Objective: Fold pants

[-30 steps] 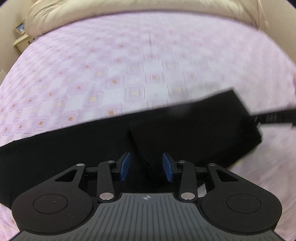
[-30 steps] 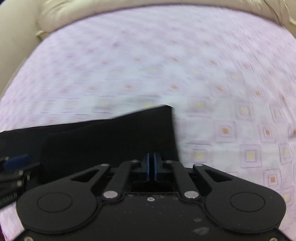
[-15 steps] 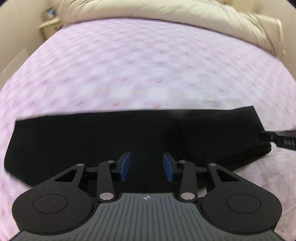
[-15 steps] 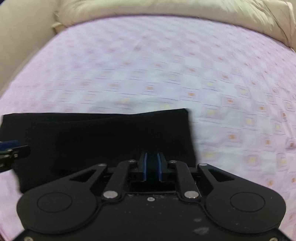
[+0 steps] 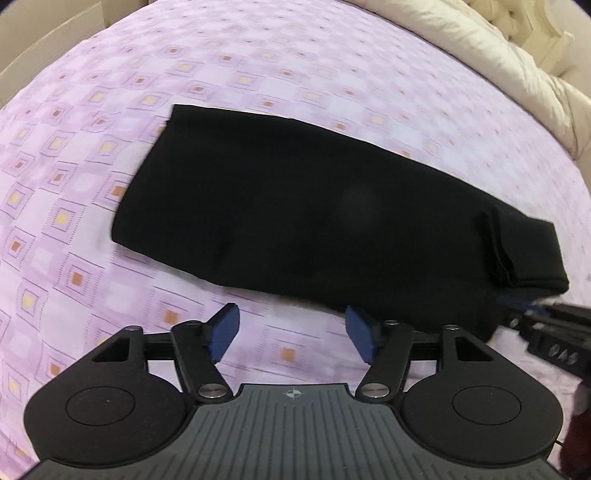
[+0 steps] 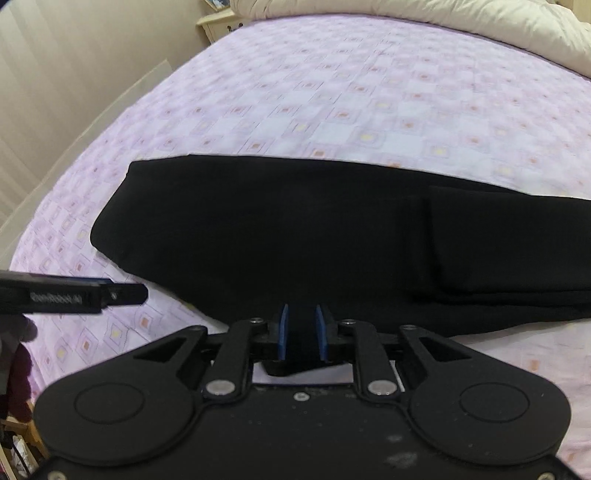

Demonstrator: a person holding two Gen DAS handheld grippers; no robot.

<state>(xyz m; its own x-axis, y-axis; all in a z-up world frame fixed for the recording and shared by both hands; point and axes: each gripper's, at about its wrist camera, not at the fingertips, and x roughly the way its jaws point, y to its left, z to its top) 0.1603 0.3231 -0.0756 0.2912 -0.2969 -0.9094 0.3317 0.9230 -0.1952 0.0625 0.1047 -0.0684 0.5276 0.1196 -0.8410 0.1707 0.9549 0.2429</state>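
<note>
The black pants (image 5: pixel 314 218) lie folded in a long band on the pink patterned bed sheet (image 5: pixel 221 74). My left gripper (image 5: pixel 291 332) is open and empty, hovering just in front of the pants' near edge. My right gripper (image 6: pixel 302 332) is shut on the near edge of the pants (image 6: pixel 295 236), black cloth between its blue pads. The right gripper's tip also shows at the right edge of the left wrist view (image 5: pixel 546 325), at the pants' folded end. The left gripper's finger shows at the left of the right wrist view (image 6: pixel 74 295).
A cream duvet (image 5: pixel 498 66) is bunched along the far side of the bed. A beige wall and bed frame (image 6: pixel 55 110) run along the left. A small bedside table (image 6: pixel 218 26) stands at the far corner.
My left gripper has opened wider and pulled back off the pants. Both views have swung, and the pants now lie as one folded band. The right gripper stays shut on the cloth.
</note>
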